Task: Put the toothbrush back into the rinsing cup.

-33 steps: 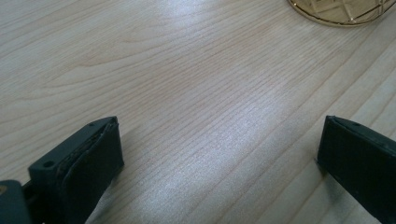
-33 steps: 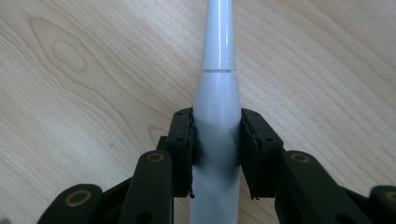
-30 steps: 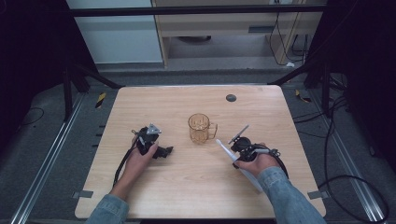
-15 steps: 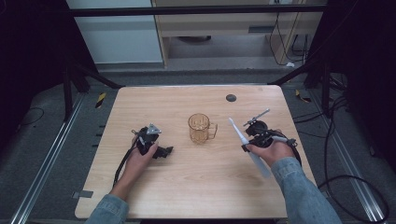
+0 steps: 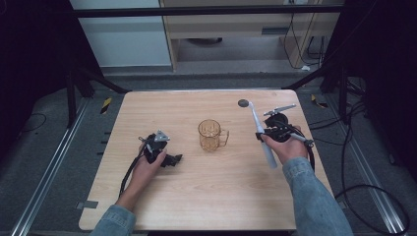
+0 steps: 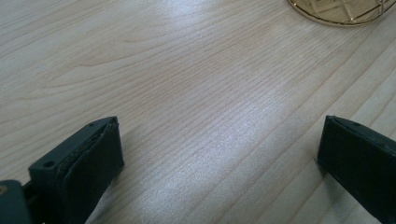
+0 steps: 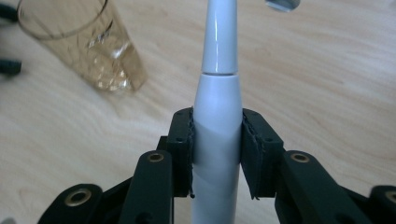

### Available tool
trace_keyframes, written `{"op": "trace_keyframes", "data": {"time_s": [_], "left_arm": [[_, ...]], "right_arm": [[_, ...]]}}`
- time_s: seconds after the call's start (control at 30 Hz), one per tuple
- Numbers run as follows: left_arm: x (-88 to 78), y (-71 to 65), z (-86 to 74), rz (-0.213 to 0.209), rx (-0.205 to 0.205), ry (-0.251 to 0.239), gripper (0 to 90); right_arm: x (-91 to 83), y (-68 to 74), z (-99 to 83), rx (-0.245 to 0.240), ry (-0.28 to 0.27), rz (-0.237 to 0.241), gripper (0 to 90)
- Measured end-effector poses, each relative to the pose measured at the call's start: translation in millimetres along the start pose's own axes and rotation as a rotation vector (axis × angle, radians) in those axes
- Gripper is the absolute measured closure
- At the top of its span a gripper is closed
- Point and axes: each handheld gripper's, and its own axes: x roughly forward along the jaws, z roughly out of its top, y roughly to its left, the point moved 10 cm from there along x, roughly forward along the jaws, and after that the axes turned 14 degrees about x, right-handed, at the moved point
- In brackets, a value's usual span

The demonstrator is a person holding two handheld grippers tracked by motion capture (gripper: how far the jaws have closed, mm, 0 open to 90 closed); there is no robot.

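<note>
From above, your right gripper (image 5: 260, 133) has the pale electric toothbrush (image 5: 259, 132) clamped across its handle, lifted off the wooden table (image 5: 206, 196), head pointing to the far side, toward the small dark disc (image 5: 243, 103). The amber glass mug (image 5: 210, 135) stands mid-table, just left of the brush, handle turned right toward it. Your left gripper (image 5: 173, 159) rests on the table, left of the mug and apart from it.

Along the left gripper (image 6: 219, 144), the jaws stand wide apart with bare wood between them, holding nothing; the mug's base (image 6: 341, 11) peeks in at the far edge. Leave that hand parked unless the mug needs steadying.

Along the right gripper (image 7: 217, 149), both pads press squarely on the toothbrush (image 7: 217, 116), and the mug (image 7: 84, 42) sits off to the left. If the mug is the goal, I'd say tip the brush upright first, bring it over the rim, lower gently, and don't release until the bottom end is inside.
</note>
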Motion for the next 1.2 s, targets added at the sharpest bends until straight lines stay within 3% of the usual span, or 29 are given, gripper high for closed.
{"op": "trace_keyframes", "data": {"time_s": [0.17,0.33,0.6,1.2], "left_arm": [[0.0,0.0,0.0,0.000,0.000,0.000,0.0],[0.0,0.0,0.0,0.000,-0.001,0.000,0.0],[0.1,-0.1,0.1,0.000,-0.001,-0.001,0.0],[0.1,-0.1,0.0,-0.001,-0.002,0.000,0.0]], "right_arm": [[7.3,3.3,14.9,0.019,-0.096,0.003,67.0],[10.3,5.0,29.2,0.026,-0.157,-0.016,66.9],[5.2,12.2,50.8,0.030,-0.259,0.000,67.0],[-1.1,26.6,87.1,0.029,-0.360,0.020,66.9]]}}
